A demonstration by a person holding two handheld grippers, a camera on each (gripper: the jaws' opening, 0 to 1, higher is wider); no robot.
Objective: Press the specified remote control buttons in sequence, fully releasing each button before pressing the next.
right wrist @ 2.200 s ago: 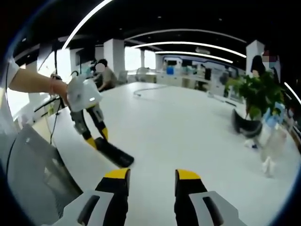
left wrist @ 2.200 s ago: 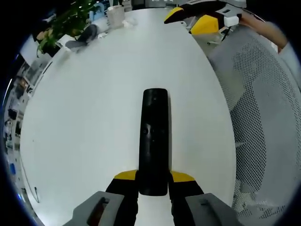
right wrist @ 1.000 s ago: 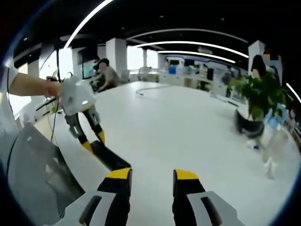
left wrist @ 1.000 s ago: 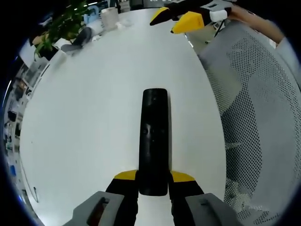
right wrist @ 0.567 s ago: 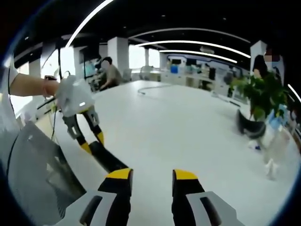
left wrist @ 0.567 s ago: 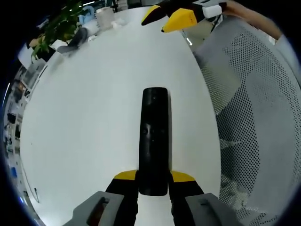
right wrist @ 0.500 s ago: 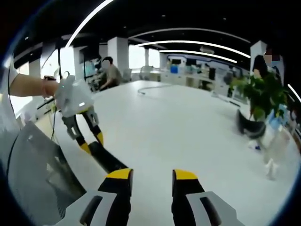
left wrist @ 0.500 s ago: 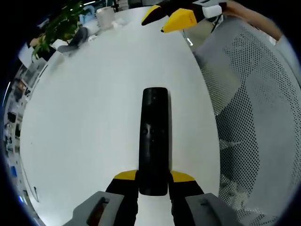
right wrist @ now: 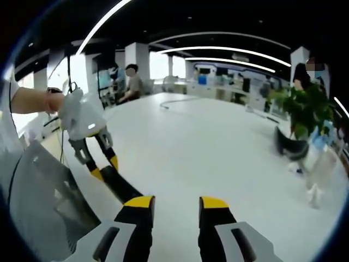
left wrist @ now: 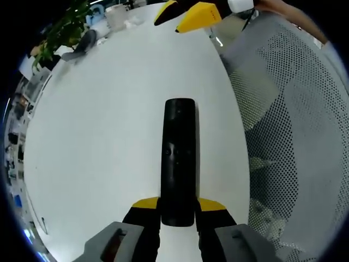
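A long black remote control runs up the middle of the left gripper view, held above the white table. My left gripper is shut on its near end. Its button face is dark and hard to read. At that view's top the yellow tips of my right gripper hang over the table's far edge. In the right gripper view my right gripper stands open with nothing between its jaws. To its left, the left gripper holds the remote low, with a hand above it.
A grey mesh chair stands along the table's right edge, and shows as the chair in the right gripper view. A potted plant, a dark curved object and a white cup sit at the far side. People sit further back.
The left gripper with the remote has drifted nearer the table's edge and the chair. The right gripper's tips have come a little closer over the table. Both grips are unchanged.
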